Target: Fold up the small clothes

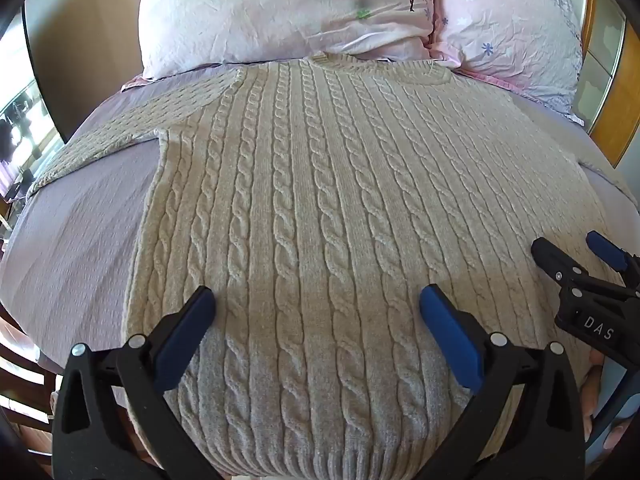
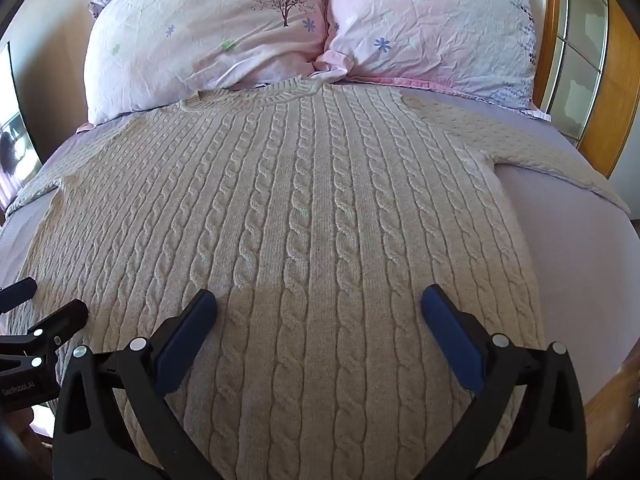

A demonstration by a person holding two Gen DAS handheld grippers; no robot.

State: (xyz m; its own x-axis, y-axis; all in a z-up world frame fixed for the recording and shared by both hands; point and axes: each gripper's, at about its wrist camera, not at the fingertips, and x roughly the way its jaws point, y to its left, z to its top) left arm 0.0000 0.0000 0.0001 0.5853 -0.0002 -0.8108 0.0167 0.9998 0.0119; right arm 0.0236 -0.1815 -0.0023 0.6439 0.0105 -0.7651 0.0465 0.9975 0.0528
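Observation:
A cream cable-knit sweater (image 1: 320, 184) lies flat and spread out on the bed, neck toward the pillows, also in the right wrist view (image 2: 304, 216). One sleeve stretches out to the left (image 1: 104, 140), the other to the right (image 2: 532, 148). My left gripper (image 1: 318, 300) is open and empty over the sweater's lower left part. My right gripper (image 2: 319, 300) is open and empty over its lower right part; it also shows at the right edge of the left wrist view (image 1: 568, 248). The left gripper shows at the left edge of the right wrist view (image 2: 44, 300).
The sweater rests on a lilac bedsheet (image 1: 80, 232). Two pink floral pillows (image 2: 208, 36) (image 2: 432, 28) lie at the head of the bed. A wooden headboard with glass panels (image 2: 580, 64) stands at the right. A wooden bed edge (image 2: 612, 392) runs along the near right.

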